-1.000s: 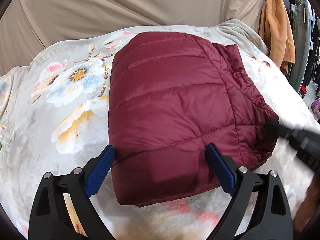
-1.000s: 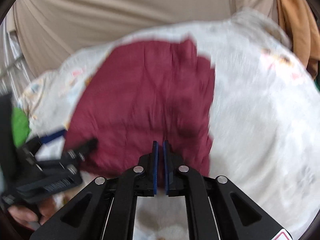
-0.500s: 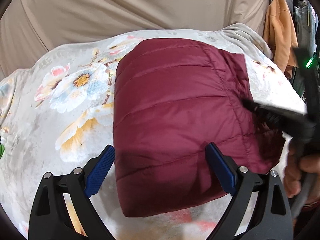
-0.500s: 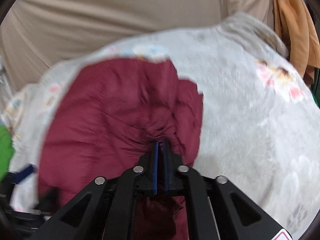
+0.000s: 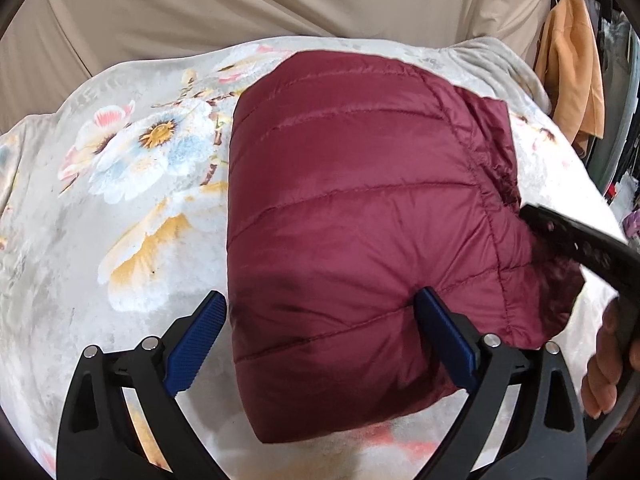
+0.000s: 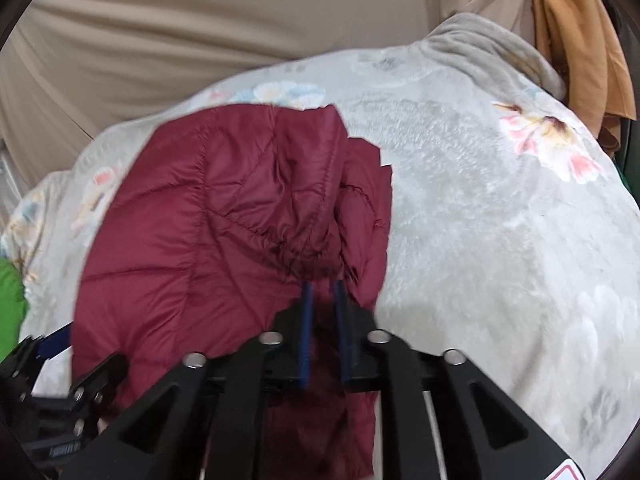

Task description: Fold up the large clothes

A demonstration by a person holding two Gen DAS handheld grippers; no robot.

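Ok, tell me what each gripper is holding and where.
Left gripper: nothing, jaws wide open over the maroon jacket. Right gripper: jaws narrowly apart at its gathered edge; a grip cannot be told.

The left black two-finger gripper with blue ribbed pads (image 5: 322, 344) is held low and level, its jaws spread wide apart. The right black gripper with blue pads (image 6: 323, 312) has its jaws parted by a narrow gap. A bare hand (image 5: 608, 364) grips the right gripper's handle.

Floral blanket (image 5: 132, 168), beige curtain (image 5: 280, 4), hanging orange garment (image 5: 572, 64)
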